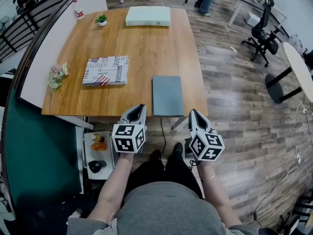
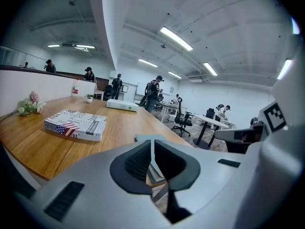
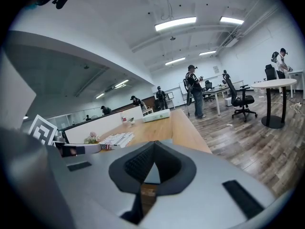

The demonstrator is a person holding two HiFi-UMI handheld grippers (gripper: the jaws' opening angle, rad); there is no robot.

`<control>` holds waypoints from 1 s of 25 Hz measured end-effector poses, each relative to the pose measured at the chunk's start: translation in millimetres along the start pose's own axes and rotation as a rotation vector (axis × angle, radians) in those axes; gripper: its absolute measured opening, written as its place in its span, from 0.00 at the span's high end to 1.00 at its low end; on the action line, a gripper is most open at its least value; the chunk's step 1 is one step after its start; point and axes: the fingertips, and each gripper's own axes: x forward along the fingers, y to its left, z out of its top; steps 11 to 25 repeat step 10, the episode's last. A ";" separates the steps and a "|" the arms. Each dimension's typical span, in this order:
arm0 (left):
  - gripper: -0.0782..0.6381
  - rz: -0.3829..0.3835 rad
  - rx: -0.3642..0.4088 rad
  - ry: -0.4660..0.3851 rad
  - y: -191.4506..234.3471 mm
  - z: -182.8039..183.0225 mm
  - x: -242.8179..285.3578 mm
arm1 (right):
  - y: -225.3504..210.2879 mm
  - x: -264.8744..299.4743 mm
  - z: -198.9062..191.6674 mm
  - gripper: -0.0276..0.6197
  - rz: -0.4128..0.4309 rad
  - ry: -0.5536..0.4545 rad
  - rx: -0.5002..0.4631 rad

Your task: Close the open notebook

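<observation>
A grey-blue notebook (image 1: 167, 96) lies closed and flat near the front edge of the wooden table (image 1: 146, 48). In the left gripper view its near corner (image 2: 142, 138) shows just past the jaws. My left gripper (image 1: 140, 106) hovers at the table's front edge, left of the notebook's near end. Its jaws stand together but for a thin slit, and nothing is in them (image 2: 152, 142). My right gripper (image 1: 192, 111) sits just off the notebook's near right corner, shut and empty (image 3: 153, 144).
A patterned box (image 1: 105, 70) lies left of the notebook. A white box (image 1: 148, 16), a small potted plant (image 1: 101, 19) and a bottle (image 1: 78, 10) stand at the far end, with flowers (image 1: 57, 76) on the left edge. Office chairs (image 1: 261, 31) and people stand beyond.
</observation>
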 end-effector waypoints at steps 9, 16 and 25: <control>0.84 -0.015 0.009 0.000 -9.6 1.7 7.8 | -13.8 -5.1 6.5 0.95 -0.022 -0.026 0.011; 0.84 -0.016 0.011 -0.002 -10.5 3.0 8.9 | -15.3 -5.1 8.0 0.95 -0.024 -0.030 0.012; 0.84 -0.016 0.011 -0.002 -10.5 3.0 8.9 | -15.3 -5.1 8.0 0.95 -0.024 -0.030 0.012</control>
